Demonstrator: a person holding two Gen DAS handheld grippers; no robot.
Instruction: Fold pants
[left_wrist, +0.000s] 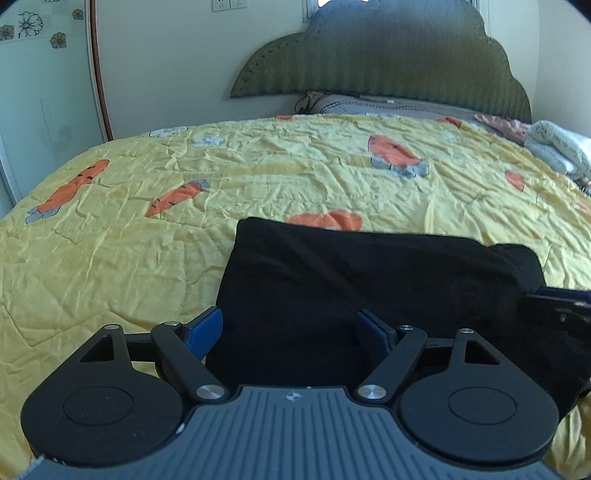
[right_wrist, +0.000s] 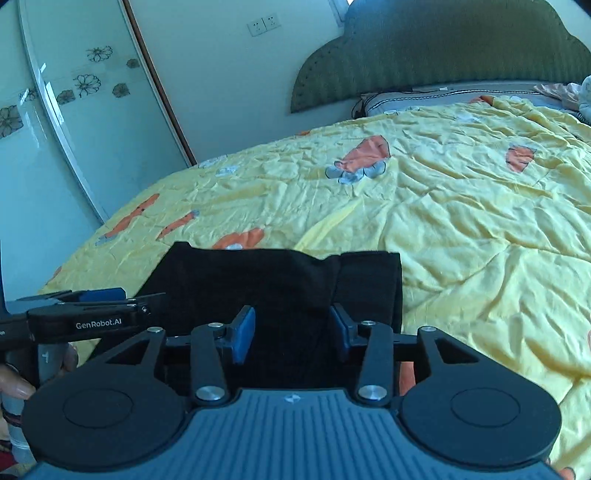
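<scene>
The black pants lie folded into a flat rectangle on the yellow carrot-print quilt, near the front edge of the bed. My left gripper is open, its blue pads on either side of the pants' near left part, holding nothing. My right gripper is open over the pants near their right edge. The left gripper also shows from the side in the right wrist view, and the right gripper's tip shows in the left wrist view.
A green padded headboard and pillows stand at the far end. Folded white bedding lies at the far right. A glass wardrobe door runs along the left wall.
</scene>
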